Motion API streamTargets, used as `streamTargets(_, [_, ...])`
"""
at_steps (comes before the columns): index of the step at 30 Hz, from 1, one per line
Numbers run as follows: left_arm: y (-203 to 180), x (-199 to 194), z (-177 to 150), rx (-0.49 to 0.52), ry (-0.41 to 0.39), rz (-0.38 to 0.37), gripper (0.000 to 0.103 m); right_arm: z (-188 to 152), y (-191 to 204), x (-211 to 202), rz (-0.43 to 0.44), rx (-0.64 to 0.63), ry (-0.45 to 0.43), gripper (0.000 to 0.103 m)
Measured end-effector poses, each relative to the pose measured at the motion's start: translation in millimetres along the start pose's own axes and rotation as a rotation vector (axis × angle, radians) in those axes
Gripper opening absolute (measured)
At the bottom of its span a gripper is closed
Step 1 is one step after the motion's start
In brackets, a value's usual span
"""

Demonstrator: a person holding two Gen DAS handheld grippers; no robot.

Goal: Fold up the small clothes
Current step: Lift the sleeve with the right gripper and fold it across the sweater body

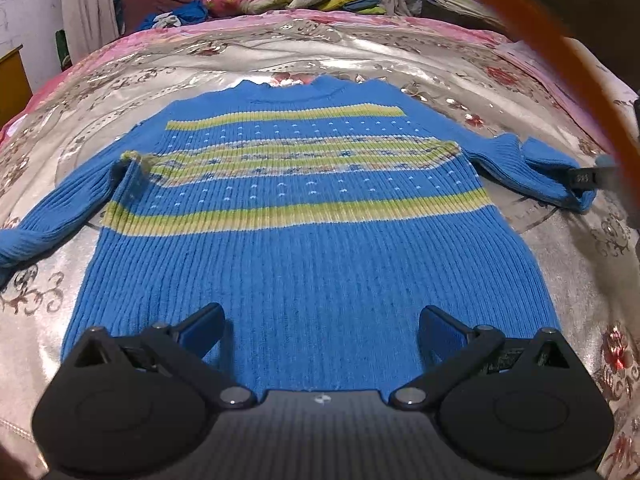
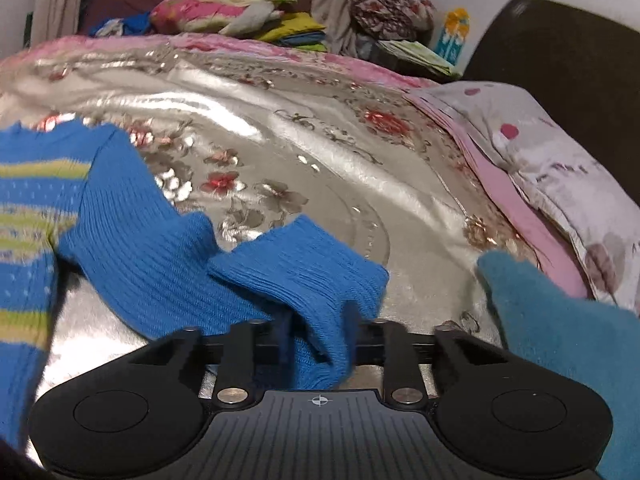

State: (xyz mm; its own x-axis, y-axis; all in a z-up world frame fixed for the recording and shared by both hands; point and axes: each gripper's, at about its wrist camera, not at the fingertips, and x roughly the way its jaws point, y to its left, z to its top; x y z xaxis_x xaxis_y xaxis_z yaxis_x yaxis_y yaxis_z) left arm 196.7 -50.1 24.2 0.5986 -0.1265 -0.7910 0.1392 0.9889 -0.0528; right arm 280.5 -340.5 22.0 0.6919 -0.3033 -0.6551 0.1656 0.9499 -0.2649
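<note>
While the blue striped sweater [image 1: 304, 240] lies flat in the middle of the bed [image 1: 280, 56], collar toward its far edge, the left hand-held gripper [image 1: 320, 332] hovers released over the hem; the right hand-held gripper [image 2: 320, 344] is clenched on the sleeve cuff [image 2: 312, 280].

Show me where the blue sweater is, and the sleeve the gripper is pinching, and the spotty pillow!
blue sweater [image 1: 304, 264], left wrist view, on its ribbed lower body.
sleeve [image 2: 296, 272], right wrist view, on the cuff end.
spotty pillow [image 2: 560, 168], right wrist view, on its top face.
</note>
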Motion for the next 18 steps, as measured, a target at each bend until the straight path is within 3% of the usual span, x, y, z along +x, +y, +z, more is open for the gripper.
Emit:
streamTargets(4, [3.7,-14.0,-3.4,-0.010,-0.008,0.003,0.103,8.0,-14.4,-16.1,0.062,0.118,-0.012,0.007])
streamTargets(10, [16.4,-54.4,-19.2,-0.015,-0.038,0.054,0.103,25.1,-27.3,-51.2,0.214,0.306,-0.054,0.007])
streamTargets(15, [35.2,-77.8,-32.7,-0.033,-0.066,0.078,0.103,39.4,-6.6,-74.0,0.326,0.373,-0.077,0.007])
streamTargets(18, [49.3,-75.0,-35.9,-0.058,-0.065,0.042,0.103,45.7,16.2,-82.0,0.371,0.391,-0.062,0.007])
